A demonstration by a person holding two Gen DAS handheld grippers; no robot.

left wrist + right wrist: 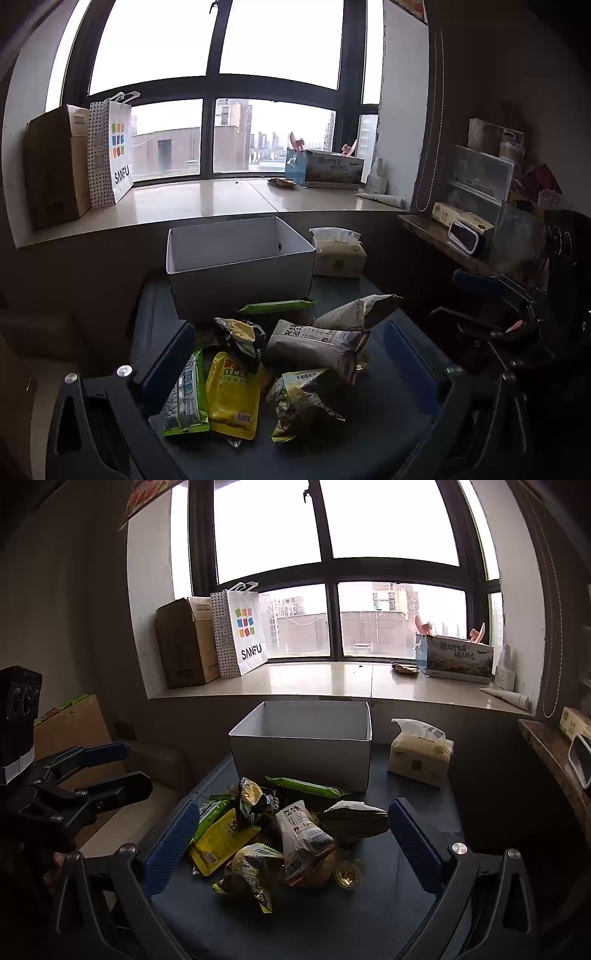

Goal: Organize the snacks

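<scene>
Hovering wide open and empty: left claw (288,373), right claw (291,845). Lying heaped on worktop (384,417) before one white box (236,258): snack packets (295,362), uncountable. Showing gold coin (348,874) clearly only in right view.

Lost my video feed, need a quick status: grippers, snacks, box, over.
Left gripper and right gripper both open, empty, above the snack pile. White box behind pile, no snacks visible inside. Tissue pack beside box, not blocking.
</scene>
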